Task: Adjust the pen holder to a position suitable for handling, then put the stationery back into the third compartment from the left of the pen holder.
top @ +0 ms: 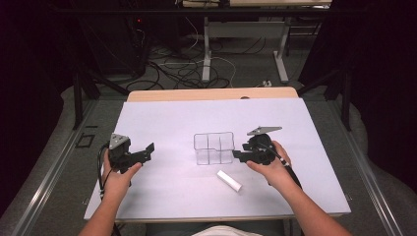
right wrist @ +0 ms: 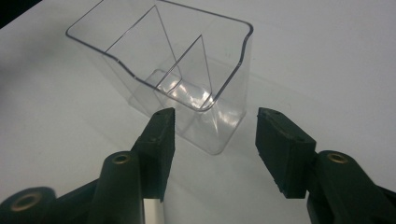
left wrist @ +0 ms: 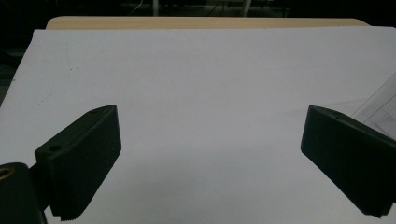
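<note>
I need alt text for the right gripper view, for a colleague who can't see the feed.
The right claw stands open just short of a clear plastic organizer box with inner dividers, nothing between its two black jaws. The box sits empty on the white table surface, one corner turned toward the claw.

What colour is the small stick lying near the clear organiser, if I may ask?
White; the small stick shows best in the high view.
</note>
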Available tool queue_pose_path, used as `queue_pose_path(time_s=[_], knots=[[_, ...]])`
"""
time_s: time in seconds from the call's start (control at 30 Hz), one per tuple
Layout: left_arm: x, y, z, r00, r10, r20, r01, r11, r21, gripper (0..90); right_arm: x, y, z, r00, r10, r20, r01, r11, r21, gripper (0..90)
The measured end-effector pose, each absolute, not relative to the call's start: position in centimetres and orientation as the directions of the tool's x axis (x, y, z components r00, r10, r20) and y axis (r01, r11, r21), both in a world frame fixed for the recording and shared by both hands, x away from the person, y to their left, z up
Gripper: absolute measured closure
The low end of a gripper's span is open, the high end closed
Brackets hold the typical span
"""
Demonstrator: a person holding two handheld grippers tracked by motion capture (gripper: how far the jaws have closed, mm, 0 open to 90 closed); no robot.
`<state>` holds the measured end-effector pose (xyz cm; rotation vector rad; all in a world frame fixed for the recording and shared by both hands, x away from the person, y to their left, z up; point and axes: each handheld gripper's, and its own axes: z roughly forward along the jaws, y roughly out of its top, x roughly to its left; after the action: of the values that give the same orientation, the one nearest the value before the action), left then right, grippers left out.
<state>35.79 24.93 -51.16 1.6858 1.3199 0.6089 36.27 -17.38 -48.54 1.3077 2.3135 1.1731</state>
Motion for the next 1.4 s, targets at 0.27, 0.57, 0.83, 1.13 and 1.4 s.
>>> queue_pose_path(time_s=[0.27,0.57,0.83,1.13,1.4], knots=[[35.8,24.8,-51.2,0.316,0.938,-0.140,0.512,-0.045,0.858,5.1,34.9,-16.9,-49.3,-0.629,0.763,0.148,0.610,0.367,0.702,41.7],[35.7,24.8,-51.2,0.321,0.937,-0.138,0.510,-0.048,0.859,5.1,34.4,-16.3,-50.6,-0.680,0.725,0.108,0.595,0.459,0.660,39.1],[35.8,24.9,-51.4,0.316,0.939,-0.136,0.513,-0.048,0.857,5.8,34.3,-15.9,-51.3,-0.719,0.690,0.086,0.597,0.550,0.584,37.1],[35.7,24.6,-51.3,0.325,0.938,-0.124,0.514,-0.065,0.855,5.9,33.8,-15.1,-51.8,-0.740,0.666,0.092,0.610,0.607,0.510,42.5],[35.5,24.6,-51.3,0.324,0.938,-0.125,0.515,-0.064,0.855,6.0,33.9,-14.5,-52.1,-0.745,0.658,0.111,0.625,0.631,0.460,46.8]])
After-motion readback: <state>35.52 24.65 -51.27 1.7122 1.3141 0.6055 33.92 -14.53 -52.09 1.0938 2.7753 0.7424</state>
